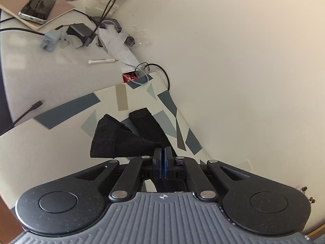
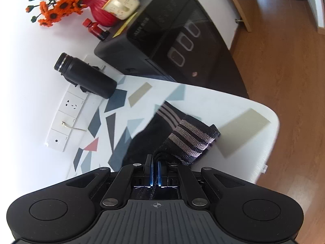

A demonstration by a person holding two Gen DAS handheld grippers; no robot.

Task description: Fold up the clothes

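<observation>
Two black socks lie on a white table with grey and blue shapes (image 1: 61,111). My left gripper (image 1: 163,151) is shut on the toe end of one black sock (image 1: 113,140), which hangs lifted to the left. A second sock's toe (image 1: 146,122) lies on the table behind it. My right gripper (image 2: 154,160) is shut on the striped cuff end of a sock (image 2: 191,138), with grey-pink stripes. The other sock's striped cuff (image 2: 166,113) lies flat on the table (image 2: 243,109) beyond it.
In the left wrist view a phone on a notebook (image 1: 37,8), chargers and cables (image 1: 81,32) clutter the far table by the wall. In the right wrist view a black flask (image 2: 85,76), a black box (image 2: 162,40), a red vase with orange flowers (image 2: 97,6) and wall sockets (image 2: 69,111) stand behind.
</observation>
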